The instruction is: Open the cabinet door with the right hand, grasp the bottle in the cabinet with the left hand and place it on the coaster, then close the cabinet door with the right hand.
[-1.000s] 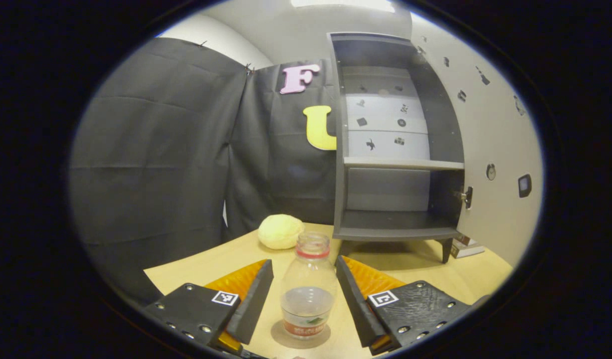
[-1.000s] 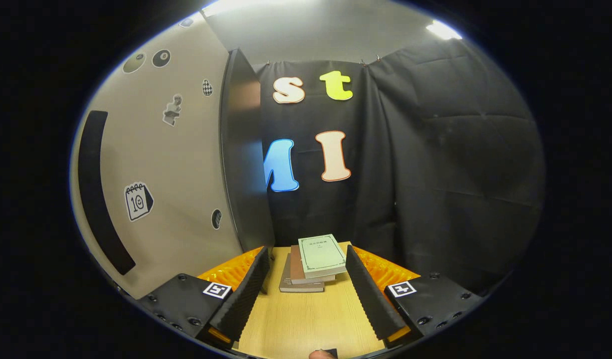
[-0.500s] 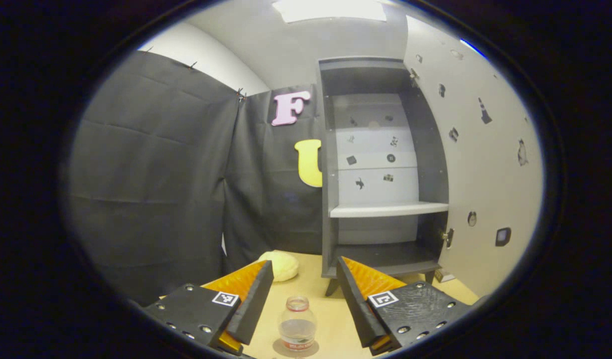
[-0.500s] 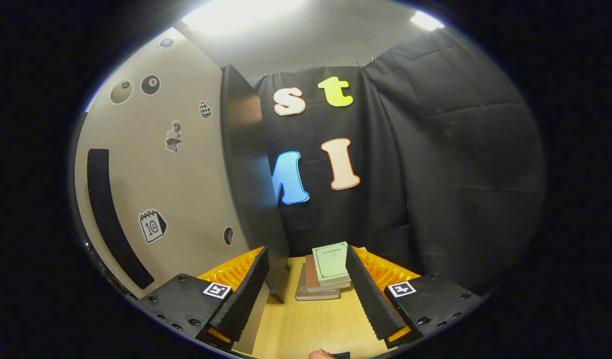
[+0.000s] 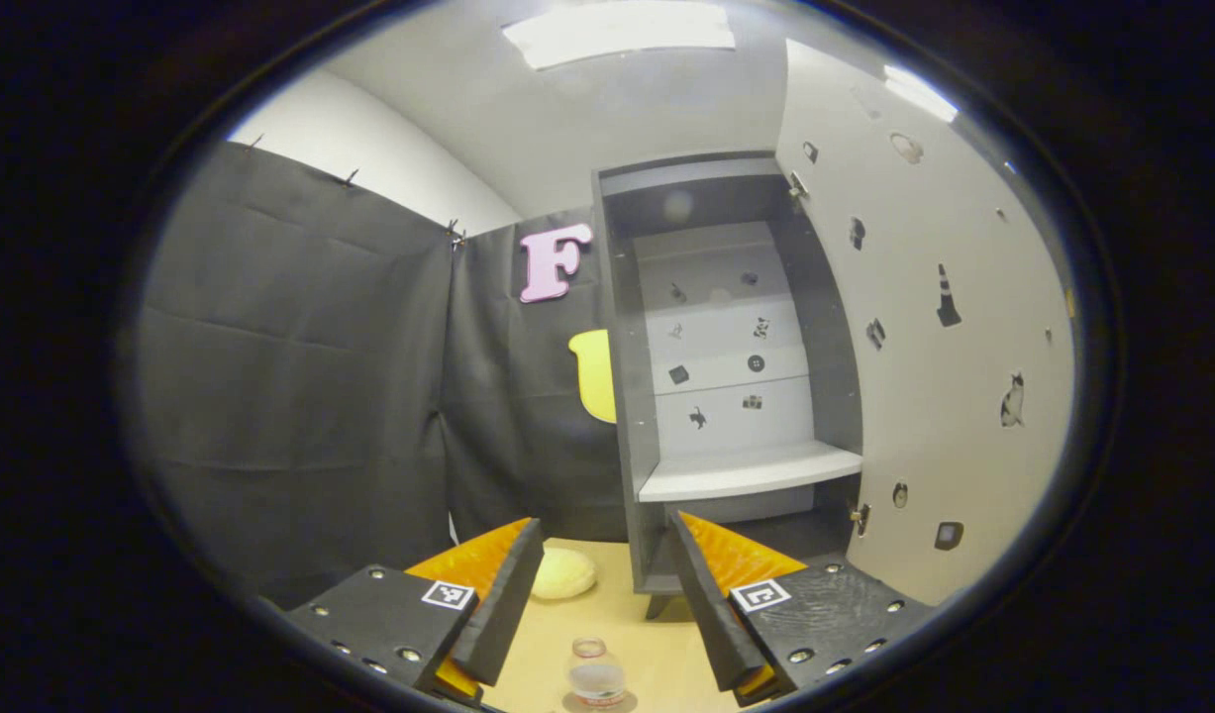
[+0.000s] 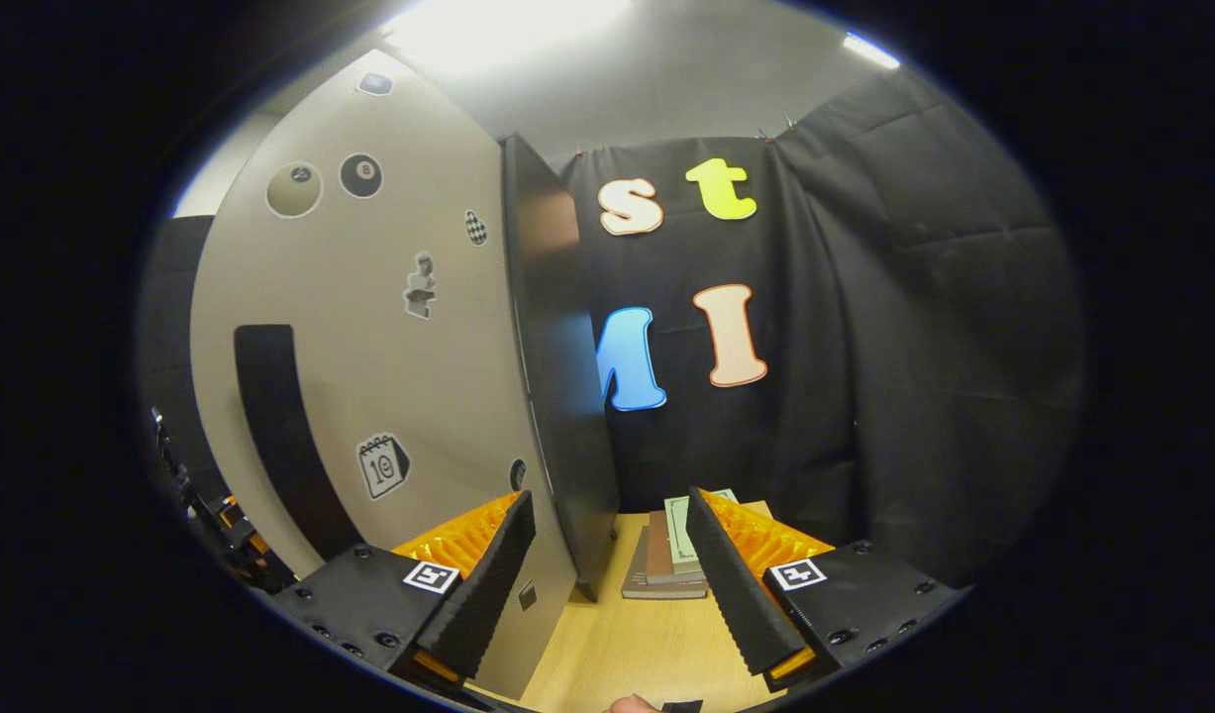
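A clear bottle (image 5: 595, 679) with a red neck ring stands upright on a round coaster (image 5: 571, 704) on the wooden table. My left gripper (image 5: 604, 523) hangs open well above and behind it, with nothing between its fingers. Beyond stands the dark cabinet (image 5: 622, 396), its shelf (image 5: 746, 471) bare and its door (image 5: 924, 347) swung wide open to the right. In the right gripper view, the door's sticker-covered outer face (image 6: 389, 347) and long dark handle (image 6: 270, 426) are at the left. My right gripper (image 6: 609, 498) is open, and the door's free edge (image 6: 557, 376) runs down between its fingers.
A pale yellow round object (image 5: 562, 574) lies on the table left of the cabinet. A stack of books (image 6: 674, 560) sits on the table beyond the door. A person's fingertip (image 6: 627, 705) shows at the bottom edge.
My left gripper has drawn up and back from the bottle, which stays on the coaster. The right gripper has shifted left, so the door's edge now lies between its fingers.
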A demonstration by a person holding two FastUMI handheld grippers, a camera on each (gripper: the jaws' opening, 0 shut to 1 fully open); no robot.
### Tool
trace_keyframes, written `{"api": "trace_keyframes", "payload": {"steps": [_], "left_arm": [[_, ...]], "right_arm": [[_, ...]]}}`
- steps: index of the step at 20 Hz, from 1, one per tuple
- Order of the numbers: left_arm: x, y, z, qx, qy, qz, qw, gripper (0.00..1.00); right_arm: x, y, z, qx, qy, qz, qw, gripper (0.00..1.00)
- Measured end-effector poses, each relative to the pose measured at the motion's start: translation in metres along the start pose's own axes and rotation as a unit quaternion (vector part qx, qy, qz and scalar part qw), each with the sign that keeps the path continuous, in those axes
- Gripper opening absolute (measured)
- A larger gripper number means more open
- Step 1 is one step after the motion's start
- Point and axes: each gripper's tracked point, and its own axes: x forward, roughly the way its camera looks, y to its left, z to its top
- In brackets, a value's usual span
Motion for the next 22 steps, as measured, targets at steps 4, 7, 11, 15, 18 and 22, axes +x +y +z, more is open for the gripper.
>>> {"api": "trace_keyframes", "payload": {"steps": [4, 7, 11, 15, 18, 22], "left_arm": [[0.009, 0.0, -0.005, -0.005, 0.002, -0.02, 1.0, 0.76], [0.012, 0.016, -0.008, -0.012, 0.002, -0.031, 0.999, 0.78], [0.023, 0.041, -0.012, -0.016, 0.004, -0.036, 0.999, 0.76], [0.032, 0.075, -0.021, -0.025, 0.01, -0.035, 0.999, 0.76], [0.037, 0.1, -0.027, -0.041, 0.013, -0.03, 0.999, 0.78], [0.033, 0.14, -0.038, -0.046, 0.017, -0.023, 0.999, 0.78]], "right_arm": [[-0.006, 0.025, 0.004, -0.016, 0.0, -0.002, 1.0, 0.92], [-0.011, 0.041, 0.008, -0.028, -0.006, -0.016, 0.999, 0.92], [-0.012, 0.047, 0.008, -0.04, -0.008, -0.055, 0.998, 0.95], [-0.011, 0.07, 0.004, -0.032, -0.003, -0.065, 0.997, 0.95], [-0.005, 0.095, 0.0, -0.031, 0.003, -0.054, 0.998, 0.95], [-0.003, 0.131, 0.001, -0.039, 0.001, -0.057, 0.998, 0.95]]}}
